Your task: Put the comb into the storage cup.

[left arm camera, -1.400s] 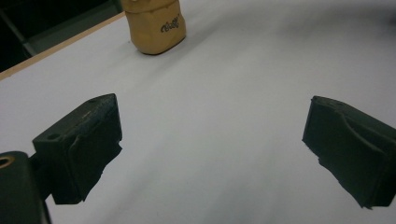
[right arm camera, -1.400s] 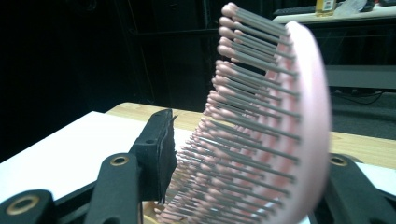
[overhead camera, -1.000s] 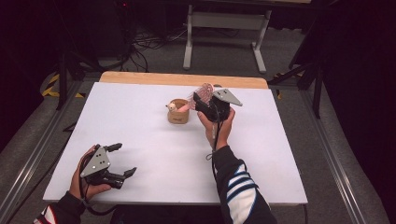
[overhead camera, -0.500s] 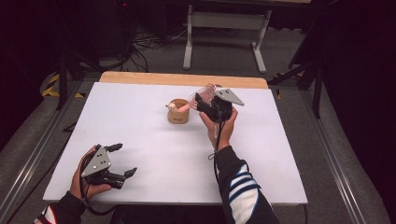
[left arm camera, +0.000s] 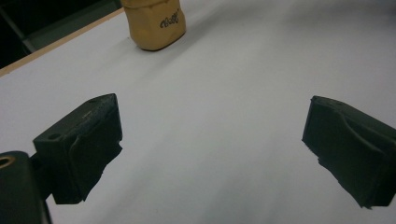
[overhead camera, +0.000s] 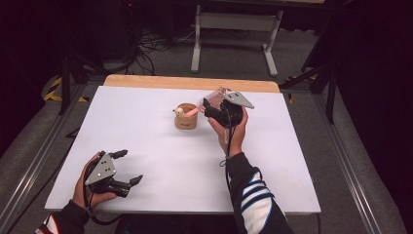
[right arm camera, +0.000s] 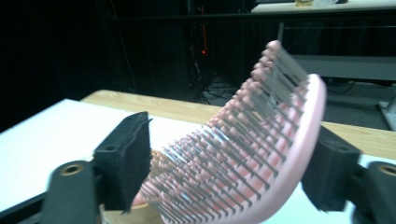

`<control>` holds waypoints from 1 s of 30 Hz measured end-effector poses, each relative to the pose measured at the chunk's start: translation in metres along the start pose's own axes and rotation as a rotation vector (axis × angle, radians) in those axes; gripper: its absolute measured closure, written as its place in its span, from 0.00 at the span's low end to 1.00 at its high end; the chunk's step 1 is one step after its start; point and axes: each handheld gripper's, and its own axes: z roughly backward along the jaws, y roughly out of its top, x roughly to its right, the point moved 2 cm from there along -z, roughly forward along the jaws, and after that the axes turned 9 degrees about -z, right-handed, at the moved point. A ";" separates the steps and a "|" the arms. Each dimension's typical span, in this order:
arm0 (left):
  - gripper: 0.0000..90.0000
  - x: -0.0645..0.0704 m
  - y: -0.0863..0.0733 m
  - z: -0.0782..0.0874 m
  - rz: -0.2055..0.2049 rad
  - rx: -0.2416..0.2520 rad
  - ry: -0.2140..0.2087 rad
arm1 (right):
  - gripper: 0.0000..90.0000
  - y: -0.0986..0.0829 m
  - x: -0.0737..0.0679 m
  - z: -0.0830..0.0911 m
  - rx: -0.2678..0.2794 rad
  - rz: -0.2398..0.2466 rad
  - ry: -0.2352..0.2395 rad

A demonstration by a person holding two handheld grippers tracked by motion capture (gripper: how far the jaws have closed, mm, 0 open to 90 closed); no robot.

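Note:
A pink hairbrush (overhead camera: 210,97) with pink-tipped bristles is held in my right gripper (overhead camera: 214,108), which is shut on its head. The jaws press the bristle side and the back in the right gripper view, with the hairbrush (right arm camera: 243,154) arching between them. Its handle slants down to the left into a small tan cup (overhead camera: 186,120) near the middle of the white table (overhead camera: 146,126). My left gripper (overhead camera: 129,166) rests at the table's front left, open and holding nothing. In the left gripper view the tan cup (left arm camera: 154,23) stands far ahead of the open left gripper (left arm camera: 212,140).
A wooden strip (overhead camera: 146,81) runs along the table's far edge. Beyond it are a grey metal stand (overhead camera: 234,22) and cables on the floor. Metal rails flank the table on both sides.
The right hand has turned slightly, so the brush head leans lower toward the cup. The left gripper has not moved.

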 end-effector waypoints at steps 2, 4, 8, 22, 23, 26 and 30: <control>0.06 0.000 0.000 0.000 -0.005 0.000 -0.004 | 0.20 0.000 -0.001 -0.001 -0.010 0.008 0.003; 0.06 0.000 0.000 0.000 -0.006 -0.004 -0.004 | 0.19 0.001 -0.003 -0.001 -0.012 0.023 -0.001; 0.06 0.000 0.000 -0.001 -0.003 -0.008 0.002 | 0.14 0.001 -0.005 -0.003 -0.026 0.048 -0.003; 0.06 0.000 0.000 0.000 -0.004 -0.007 0.003 | 0.07 0.003 -0.002 -0.002 -0.017 0.056 0.003; 0.06 0.000 0.000 -0.001 -0.005 -0.008 0.002 | 0.07 0.004 -0.002 -0.001 -0.014 0.059 0.002; 0.06 0.000 0.000 -0.001 -0.002 -0.008 0.002 | 0.07 0.006 -0.002 0.002 -0.011 0.075 -0.002; 0.06 0.000 0.000 -0.001 -0.002 -0.008 0.001 | 0.07 0.008 -0.002 0.004 -0.009 0.089 -0.008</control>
